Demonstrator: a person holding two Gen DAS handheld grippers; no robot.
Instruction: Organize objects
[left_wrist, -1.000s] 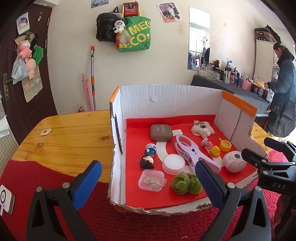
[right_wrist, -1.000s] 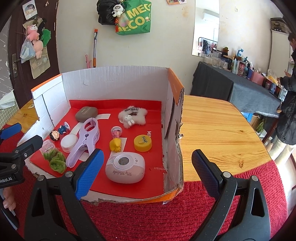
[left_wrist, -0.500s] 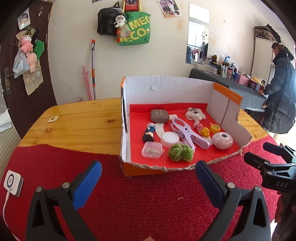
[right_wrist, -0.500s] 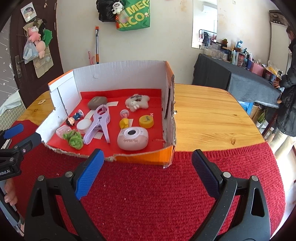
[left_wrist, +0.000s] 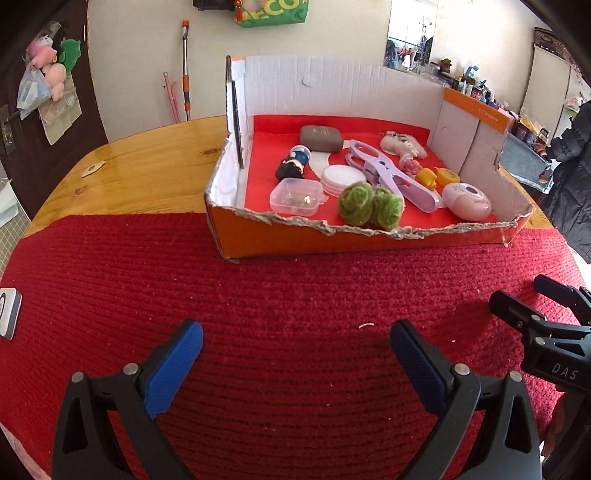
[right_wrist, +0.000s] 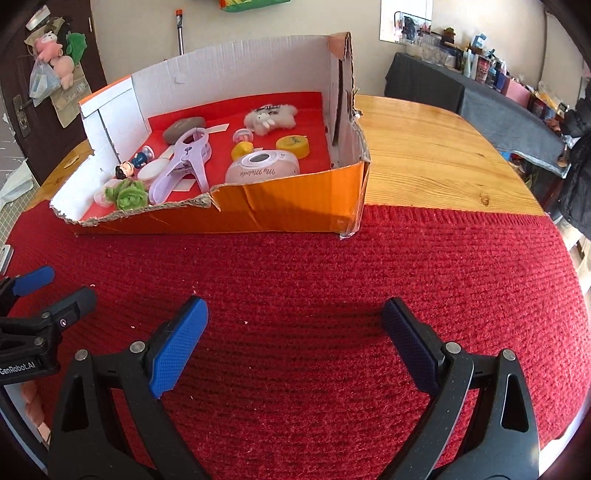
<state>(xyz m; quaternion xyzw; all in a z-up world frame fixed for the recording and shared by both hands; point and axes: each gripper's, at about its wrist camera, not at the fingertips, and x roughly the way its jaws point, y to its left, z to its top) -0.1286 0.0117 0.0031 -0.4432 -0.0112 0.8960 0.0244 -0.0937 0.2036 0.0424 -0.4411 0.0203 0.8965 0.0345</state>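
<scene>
Both grippers hover low over the red knitted mat (left_wrist: 258, 295), and neither one carries anything. The left gripper (left_wrist: 295, 363) has its blue pads spread wide with only mat between them, and the right gripper (right_wrist: 295, 347) matches it, jaws wide apart and empty. Everything to be sorted sits ahead of them in the cardboard box (right_wrist: 280, 216), which rests partly on the mat and partly on the wooden table (right_wrist: 436, 155), well apart from both sets of pads. From the left view the box lies forward and a little to the right; from the right view it lies forward and to the left, so the box sits roughly between the two hands. Nearest the torn front edge are the green pompoms (left_wrist: 369, 208) and the clear plastic case (left_wrist: 295, 195) on the left hand's side, and the pink round gadget (right_wrist: 262, 168) on the right hand's side. The big purple clip (left_wrist: 391, 175) is the awkward one: its long axis runs diagonally, handles toward the back wall, tip pointing at the front right corner near the pink gadget. By the look of it, the left hand has the shorter line to the pompoms and case, the right to the gadget and the yellow cap (right_wrist: 293, 146). Any pick probably means clearing the front wall, lower on the left, and coming down from above.
</scene>
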